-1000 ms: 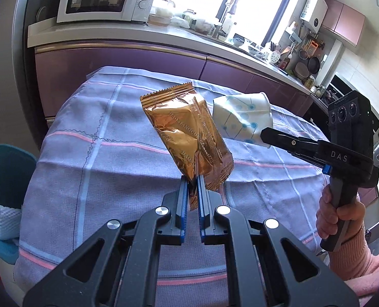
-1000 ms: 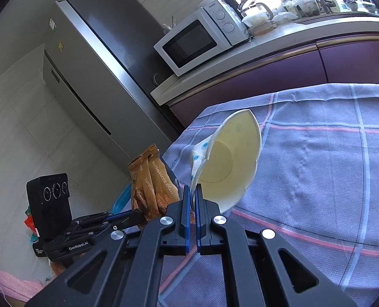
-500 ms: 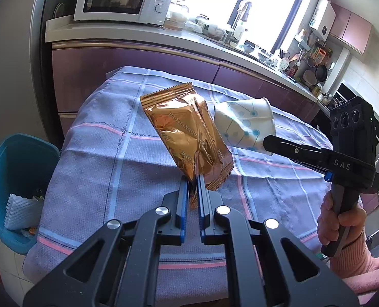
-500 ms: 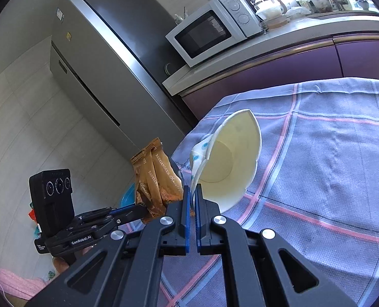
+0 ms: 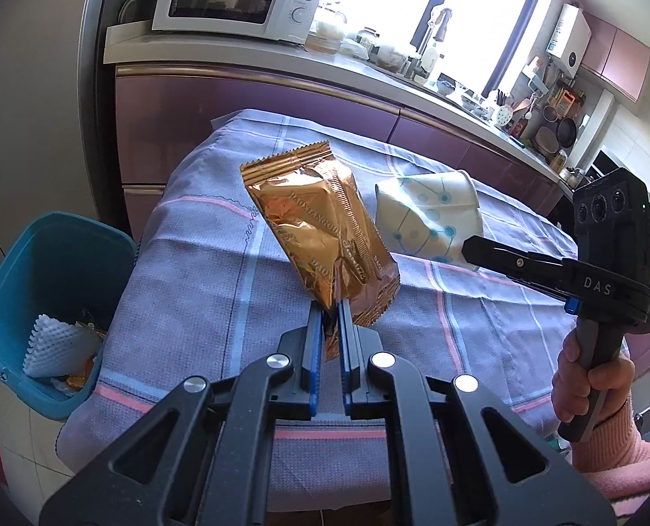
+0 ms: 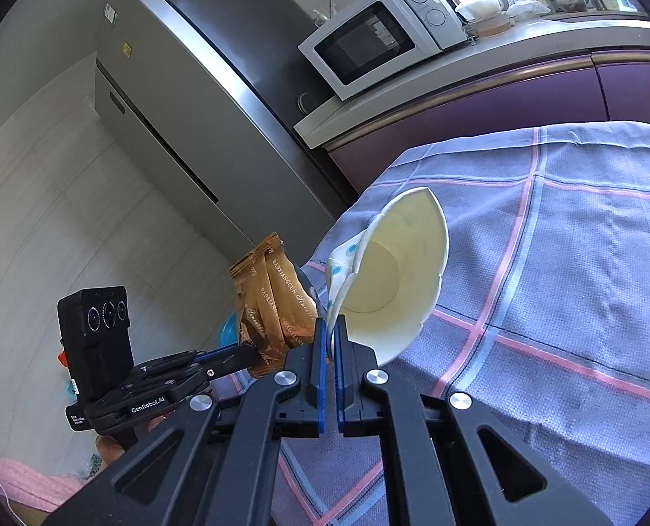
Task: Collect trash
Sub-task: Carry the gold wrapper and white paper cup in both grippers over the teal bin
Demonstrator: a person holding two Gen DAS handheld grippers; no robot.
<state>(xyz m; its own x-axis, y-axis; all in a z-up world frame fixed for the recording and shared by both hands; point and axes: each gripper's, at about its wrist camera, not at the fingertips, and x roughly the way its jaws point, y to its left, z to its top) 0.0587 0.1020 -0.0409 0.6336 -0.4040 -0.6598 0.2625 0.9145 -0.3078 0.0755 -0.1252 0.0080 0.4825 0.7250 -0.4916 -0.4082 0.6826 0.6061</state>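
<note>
Left gripper (image 5: 331, 313): jaws pinching one bottom corner of the gold snack wrapper (image 5: 320, 236); the rest of the pack stands free above the fingers, tilted away from the camera.
Right gripper (image 6: 332, 328): jaws pressed together on the crumpled wall of the paper cup (image 6: 390, 289), at its rim; cup mouth faces the right wrist camera, base points away.
Where the trash is: both pieces held in the air over the left end of the table (image 5: 202, 271), clear of the checked cloth. Wrapper and cup near each other, apart in the left wrist view.
Bin (image 5: 48, 307): blue, on the floor just off the table's left edge; already holds white foam netting (image 5: 55, 342) and other scraps. Open top.
Step in hand (judgement): carrying both items toward the bin; neither is over it yet.
Risk 1: wrapper is held by a thin foil corner only. Slick film could slide out and land on the cloth or the floor short of the bin.
Risk 2: cup wall is already folded and split at the rim. It could tear further or pivot in the pinch.
Risk 3: both grippers head for one opening. Items or fingers could knock together and loosen a hold.
Risk 4: early release drops the trash at the table's left edge, not in the bin.
</note>
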